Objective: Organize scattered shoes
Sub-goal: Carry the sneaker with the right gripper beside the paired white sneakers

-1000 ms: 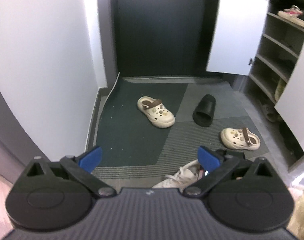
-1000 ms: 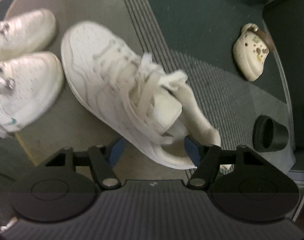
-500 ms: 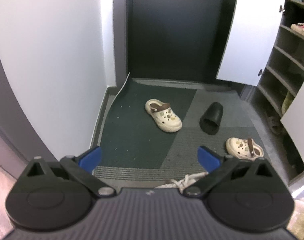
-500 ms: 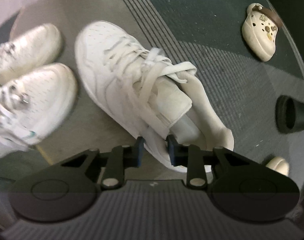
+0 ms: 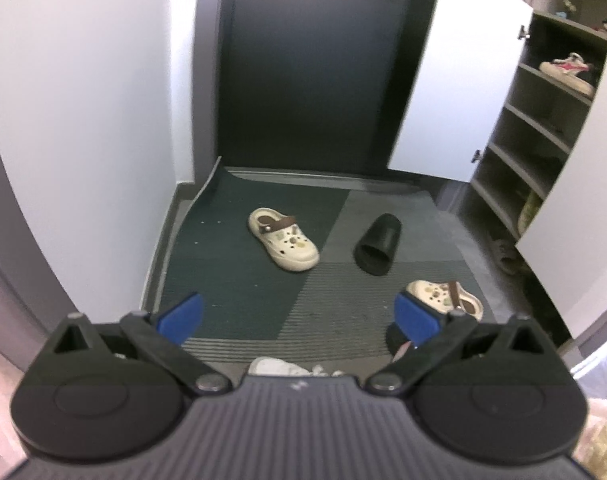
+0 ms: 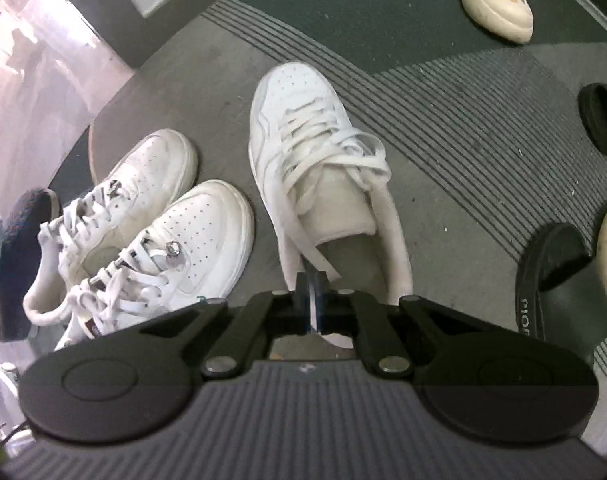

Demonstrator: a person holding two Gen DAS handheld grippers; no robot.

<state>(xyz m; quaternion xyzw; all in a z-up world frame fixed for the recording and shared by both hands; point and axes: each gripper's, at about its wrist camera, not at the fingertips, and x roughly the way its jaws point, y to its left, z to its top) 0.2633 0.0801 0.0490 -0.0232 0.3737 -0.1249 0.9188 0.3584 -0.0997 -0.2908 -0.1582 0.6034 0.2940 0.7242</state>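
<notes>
Left wrist view: left gripper [image 5: 299, 316] wide open, empty, above doormat [image 5: 231, 280]; cream clog [image 5: 282, 243], black slide [image 5: 377, 250], second clog [image 5: 445, 294] scattered there, shoe cabinet [image 5: 543, 140] at right. Right wrist view: right gripper [image 6: 312, 300] clamped on white sneaker [image 6: 323, 184]'s heel collar, beside sneaker pair [image 6: 143, 224].

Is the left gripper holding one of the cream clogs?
No, the left gripper stands open and empty, with both cream clogs lying apart on the mat.
</notes>
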